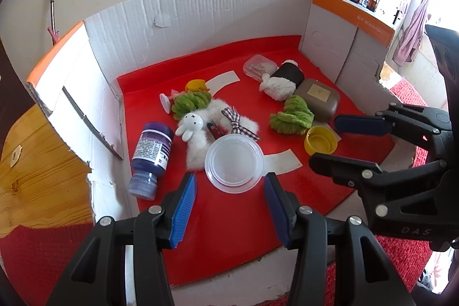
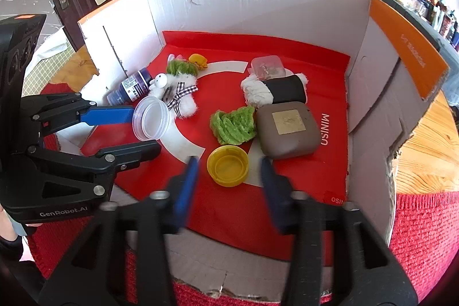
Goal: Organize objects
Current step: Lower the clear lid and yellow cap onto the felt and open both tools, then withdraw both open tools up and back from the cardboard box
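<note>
Both grippers sit lowest in my views, jaws parted and holding nothing: left gripper [image 1: 229,191] just below the clear plastic lid [image 1: 233,162], right gripper [image 2: 229,171] flanking the yellow cap [image 2: 228,165]. Around them I see a white cardboard box [image 1: 200,16] with a red liner [image 1: 229,234]. Mid-frame clutter crowds in: brown rounded case [image 2: 287,129], fuzzy white bunny [image 1: 198,134] (soft, bowed), purple bottle [image 1: 150,154] lying sideways, green knit scrunchie [image 2: 233,125].

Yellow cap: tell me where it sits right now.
The yellow cap lies open side up on the red mat, just ahead of the right gripper, between the green knit piece and the brown case.
</note>
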